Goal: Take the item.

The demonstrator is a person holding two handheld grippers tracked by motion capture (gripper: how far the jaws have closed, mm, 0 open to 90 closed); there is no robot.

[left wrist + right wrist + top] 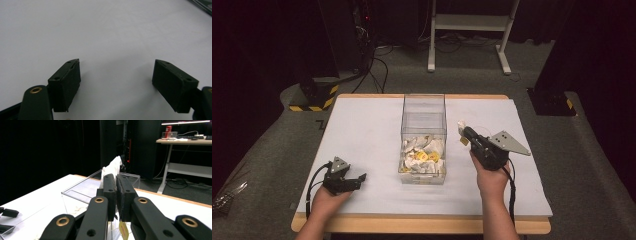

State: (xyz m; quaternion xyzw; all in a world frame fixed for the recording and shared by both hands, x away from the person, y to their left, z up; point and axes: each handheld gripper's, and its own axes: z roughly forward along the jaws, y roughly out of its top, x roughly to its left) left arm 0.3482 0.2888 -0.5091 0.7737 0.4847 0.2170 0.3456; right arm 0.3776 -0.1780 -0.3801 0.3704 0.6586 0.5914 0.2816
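- Right gripper view: the right tongs (115, 178) are pinched together on a white tea bag (112, 168), which sticks up above the jaw tips; its yellow tag (123, 229) dangles on a string below the jaws.
- High view: the right tongs (463, 129) hold that bag in the air just to the right of the clear box (424, 107), near its upper rim and not yet over the opening.
- The left tongs (358, 179) rest low on the worktop (362, 130) at the person's left, well apart from the box; in the left gripper view the jaws stand wide apart with nothing between them, only bare white surface ahead.
- The box stands in the middle of the worktop, and a heap of white tea bags with yellow tags (423, 156) lies in its near end.
- As I judge it, the step in hand is dropping the bag into the box. To do it well, carry the bag sideways until bag, string and tag all hang inside the walls, then lower a little before letting go, so the tag does not catch on the rim.
- The box looks light; avoid knocking its wall, or steady it with the idle left tongs.
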